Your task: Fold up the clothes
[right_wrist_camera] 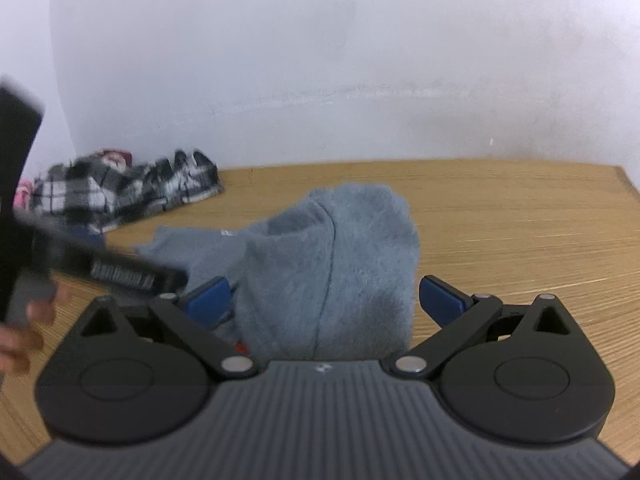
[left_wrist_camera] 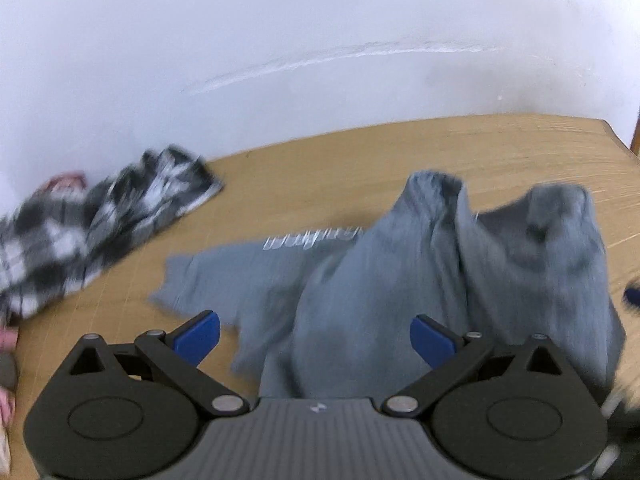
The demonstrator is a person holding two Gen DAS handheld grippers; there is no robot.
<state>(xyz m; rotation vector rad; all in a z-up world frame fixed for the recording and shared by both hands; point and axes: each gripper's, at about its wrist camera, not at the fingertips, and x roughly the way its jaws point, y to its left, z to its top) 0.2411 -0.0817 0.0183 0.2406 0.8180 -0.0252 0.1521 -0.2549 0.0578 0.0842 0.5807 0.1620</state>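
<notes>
Grey sweatshirt (left_wrist_camera: 400,280): one item, crumpled in a loose mound near the middle of the wooden tabletop (left_wrist_camera: 400,152), partly bunched upward, with a flatter section bearing blurred white lettering spread to the left. Left gripper (left_wrist_camera: 315,338): blue-padded fingers (left_wrist_camera: 198,338) spread wide, nothing pinched; grey fabric lies in the gap between them and reaches toward the gripper body. Right gripper (right_wrist_camera: 326,304): fingers likewise spread apart, a raised fold of the same sweatshirt (right_wrist_camera: 332,264) standing between them; the left pad (right_wrist_camera: 210,300) is touching or just beside the cloth, the right pad clear of it. Black-and-white checked garment (left_wrist_camera: 100,224): one item, heaped at the far left of the tabletop against the white wall (left_wrist_camera: 320,60), well apart from the sweatshirt. Pink item (right_wrist_camera: 24,196): partly hidden behind the checked garment, kind not discernible. Left edge of the right wrist view: the other gripper's dark body, blurred, held by the person's hand (right_wrist_camera: 24,332).
</notes>
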